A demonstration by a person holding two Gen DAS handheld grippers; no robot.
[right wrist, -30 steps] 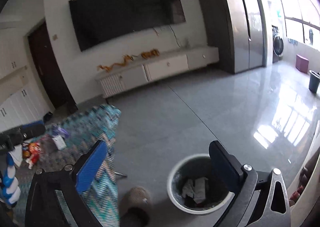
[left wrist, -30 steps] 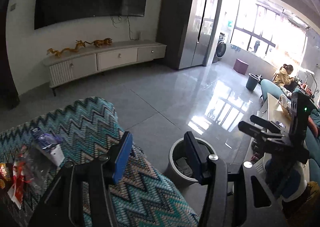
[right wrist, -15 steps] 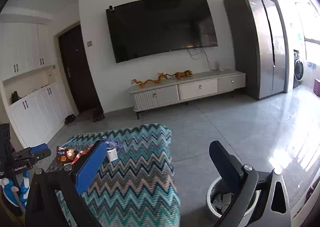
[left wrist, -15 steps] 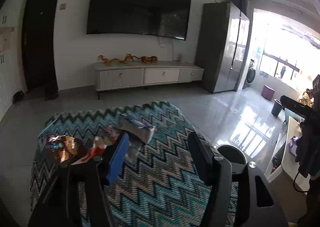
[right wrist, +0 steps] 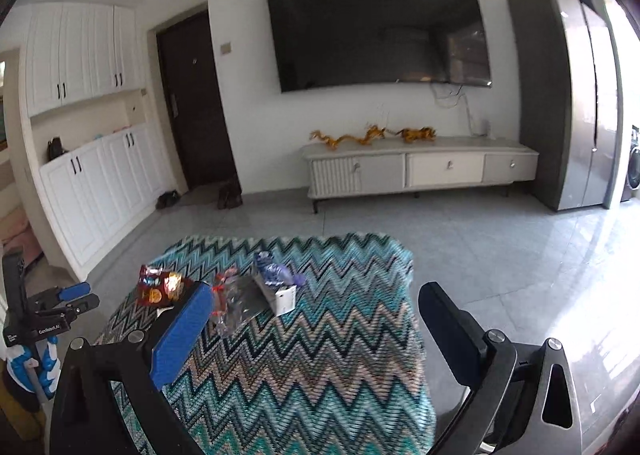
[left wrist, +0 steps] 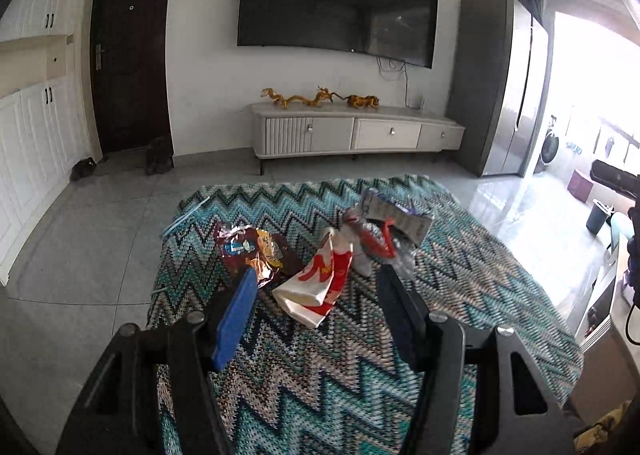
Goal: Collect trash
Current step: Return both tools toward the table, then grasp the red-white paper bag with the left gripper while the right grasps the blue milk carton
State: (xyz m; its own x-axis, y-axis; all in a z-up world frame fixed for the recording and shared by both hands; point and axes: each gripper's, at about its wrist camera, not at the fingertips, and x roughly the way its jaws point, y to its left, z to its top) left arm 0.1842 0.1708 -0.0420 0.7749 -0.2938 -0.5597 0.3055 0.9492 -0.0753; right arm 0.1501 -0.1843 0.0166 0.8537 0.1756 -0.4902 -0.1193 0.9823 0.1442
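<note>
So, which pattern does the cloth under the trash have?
The cloth has a zigzag chevron pattern in teal, dark and beige tones, clearest in the left wrist view.

We count four pieces of trash on the zigzag cloth (left wrist: 360,375): one dark snack wrapper (left wrist: 252,249) at left, one red-and-white paper carton (left wrist: 316,283) nearest, one clear crumpled plastic (left wrist: 376,243), and one purple-and-white packet (left wrist: 400,215) far right. We see two grippers and three golden figurines (left wrist: 320,97).
</note>
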